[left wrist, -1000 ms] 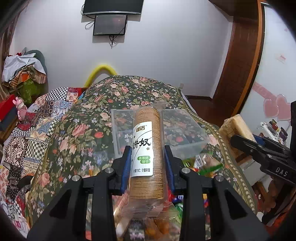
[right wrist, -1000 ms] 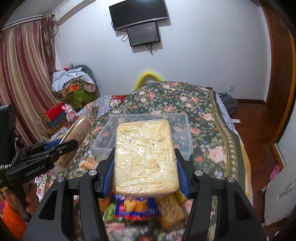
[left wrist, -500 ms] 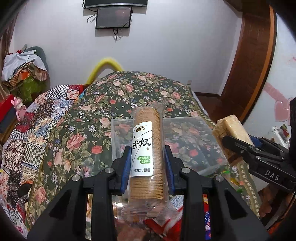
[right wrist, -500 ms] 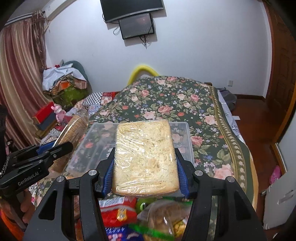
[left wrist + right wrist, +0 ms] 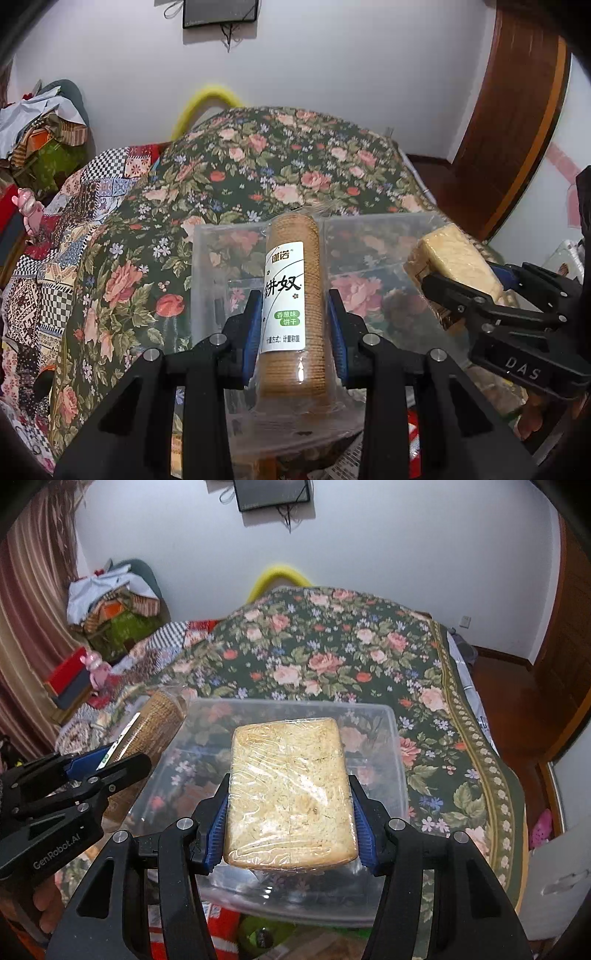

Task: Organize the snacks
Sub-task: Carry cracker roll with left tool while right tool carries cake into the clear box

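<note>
My left gripper is shut on a round biscuit roll with a white label, held lengthwise over the left part of a clear plastic bin. That bin lies on the floral bedspread. In the right wrist view my right gripper is shut on a flat wrapped cracker block above the same clear bin. Each gripper shows in the other's view: the right gripper with its block at the right, the left gripper with its roll at the left.
More snack packets lie below the bin's near edge, red and green ones among them. The floral bedspread stretches behind the bin. Piled clothes and a curtain stand at the far left, a wooden door at the right.
Both grippers have moved forward and down with their snacks, from over the loose packets to over the clear bin. The bin now fills more of both views. Neither grip has changed.
</note>
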A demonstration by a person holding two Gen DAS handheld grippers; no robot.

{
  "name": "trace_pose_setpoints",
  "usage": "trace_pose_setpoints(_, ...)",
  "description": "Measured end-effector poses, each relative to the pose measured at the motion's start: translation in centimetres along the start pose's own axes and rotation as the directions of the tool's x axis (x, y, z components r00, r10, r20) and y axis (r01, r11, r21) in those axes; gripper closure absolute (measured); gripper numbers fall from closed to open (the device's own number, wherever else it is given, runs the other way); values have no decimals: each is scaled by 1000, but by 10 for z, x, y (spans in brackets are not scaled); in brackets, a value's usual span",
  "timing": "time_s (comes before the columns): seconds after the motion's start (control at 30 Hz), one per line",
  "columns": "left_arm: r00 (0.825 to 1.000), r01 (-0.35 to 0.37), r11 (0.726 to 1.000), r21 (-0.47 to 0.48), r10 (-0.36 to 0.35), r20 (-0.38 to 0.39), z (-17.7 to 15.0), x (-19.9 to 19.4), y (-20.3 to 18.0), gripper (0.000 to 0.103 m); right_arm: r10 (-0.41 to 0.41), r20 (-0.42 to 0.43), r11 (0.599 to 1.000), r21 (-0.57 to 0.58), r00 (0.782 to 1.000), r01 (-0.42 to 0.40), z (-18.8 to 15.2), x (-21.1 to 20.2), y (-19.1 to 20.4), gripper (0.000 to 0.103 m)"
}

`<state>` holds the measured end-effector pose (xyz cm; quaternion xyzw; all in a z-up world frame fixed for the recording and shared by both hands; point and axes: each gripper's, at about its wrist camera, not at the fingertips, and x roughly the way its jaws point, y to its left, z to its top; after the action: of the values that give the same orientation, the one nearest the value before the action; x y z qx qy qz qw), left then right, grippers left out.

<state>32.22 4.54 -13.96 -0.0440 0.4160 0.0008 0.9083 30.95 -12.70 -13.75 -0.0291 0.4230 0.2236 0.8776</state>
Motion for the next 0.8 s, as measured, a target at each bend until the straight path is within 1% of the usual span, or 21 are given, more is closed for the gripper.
trace_pose_setpoints(0.07,1000,-3,1000,2,3,-17,-1,6,0,70,-14,-25,1000,-9,1000,14,-1,7,0,50)
trace_pose_setpoints(0.23,998,-7,1000,12,8,-60,-5,18,1,70,-19,-78,1000,-24,997,18,-2,15,1,50)
trace_pose_setpoints(0.37,996,3,1000,8,-2,-84,-10,21,2,69,-15,-105,1000,-22,994,12,-5,16,2,49)
trace_pose_setpoints(0.4,996,7,1000,2,-7,-91,-11,21,3,69,-14,-100,1000,-20,995,12,-6,15,2,49)
trace_pose_setpoints(0.47,997,8,1000,-4,-8,-79,-13,18,3,69,-29,-78,999,-25,997,27,-7,9,3,49)
trace_pose_setpoints(0.57,999,4,1000,4,-4,-46,-12,5,2,69,-24,-56,999,-25,998,22,-7,0,4,49)
trace_pose_setpoints(0.7,1000,18,1000,11,-18,0,-12,-20,2,68,-33,-10,999,-33,999,32,-10,-19,7,49)
trace_pose_setpoints(0.8,999,26,999,22,-27,29,-14,-41,3,68,-18,18,999,-30,1000,18,-13,-32,8,46)
